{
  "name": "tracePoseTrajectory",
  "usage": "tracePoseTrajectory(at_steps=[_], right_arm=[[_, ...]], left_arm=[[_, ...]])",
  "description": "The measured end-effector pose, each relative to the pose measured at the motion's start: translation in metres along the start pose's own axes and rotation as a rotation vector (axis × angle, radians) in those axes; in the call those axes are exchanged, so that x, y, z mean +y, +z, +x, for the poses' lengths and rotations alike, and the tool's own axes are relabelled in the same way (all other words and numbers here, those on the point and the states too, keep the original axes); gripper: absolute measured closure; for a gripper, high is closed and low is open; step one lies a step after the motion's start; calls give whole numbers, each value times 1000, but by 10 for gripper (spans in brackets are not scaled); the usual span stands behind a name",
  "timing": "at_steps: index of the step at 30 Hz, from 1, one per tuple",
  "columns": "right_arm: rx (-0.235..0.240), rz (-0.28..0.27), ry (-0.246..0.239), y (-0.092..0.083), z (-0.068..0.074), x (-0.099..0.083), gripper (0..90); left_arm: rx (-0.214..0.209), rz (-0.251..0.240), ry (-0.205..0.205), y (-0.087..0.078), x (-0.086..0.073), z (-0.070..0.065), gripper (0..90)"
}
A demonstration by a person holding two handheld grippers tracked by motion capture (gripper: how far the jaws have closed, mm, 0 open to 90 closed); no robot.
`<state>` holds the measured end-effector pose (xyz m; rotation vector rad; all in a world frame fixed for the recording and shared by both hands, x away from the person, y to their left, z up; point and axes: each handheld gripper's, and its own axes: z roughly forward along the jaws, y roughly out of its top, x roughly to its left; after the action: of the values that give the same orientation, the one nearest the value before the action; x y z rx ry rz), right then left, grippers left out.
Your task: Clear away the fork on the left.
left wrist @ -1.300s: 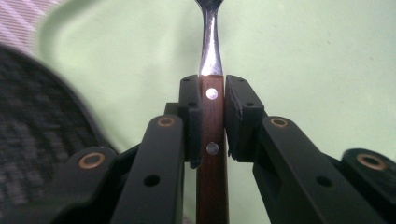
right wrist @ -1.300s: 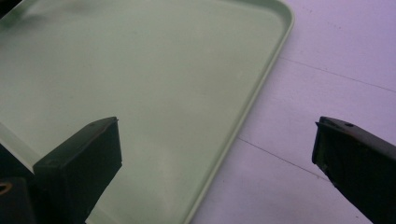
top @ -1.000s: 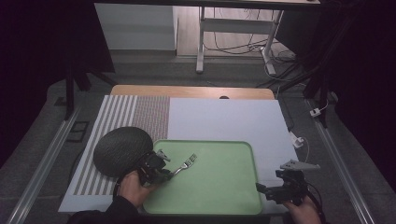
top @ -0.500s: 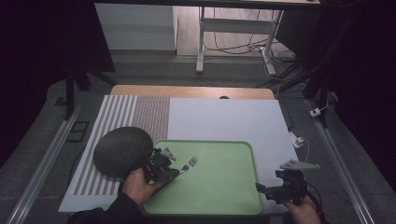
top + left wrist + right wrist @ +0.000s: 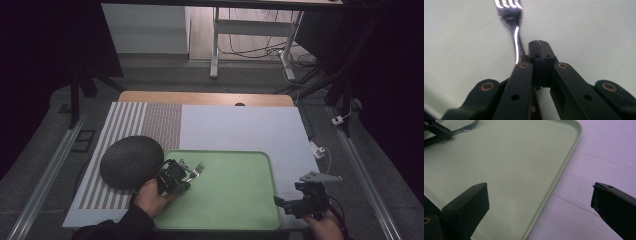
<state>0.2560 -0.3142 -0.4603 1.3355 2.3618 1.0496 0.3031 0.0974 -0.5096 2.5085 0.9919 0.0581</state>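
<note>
Steel fork (image 5: 196, 170) lay at the green tray's (image 5: 250, 215) upper left, handle pinched in the closed left hand-held gripper (image 5: 176, 176). Dark round mat (image 5: 131, 161) sat left of the tray. Right hand-held gripper (image 5: 288, 204) hung wide open, empty, over the tray's lower-right rim.

high view: overhead, facing forward-down | gripper views: close, low | shared: green tray (image 5: 235, 195)
</note>
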Motion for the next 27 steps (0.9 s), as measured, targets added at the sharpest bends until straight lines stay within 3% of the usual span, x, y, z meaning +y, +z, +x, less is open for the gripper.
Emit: tracePoseTrajectory(at_steps=[10, 27], right_arm=[[1, -1, -1, 0, 0, 0, 17], [3, -1, -1, 0, 0, 0, 17]], left_arm=[[3, 10, -91, -7, -10, 19, 893], [16, 18, -173, -14, -20, 39, 892]])
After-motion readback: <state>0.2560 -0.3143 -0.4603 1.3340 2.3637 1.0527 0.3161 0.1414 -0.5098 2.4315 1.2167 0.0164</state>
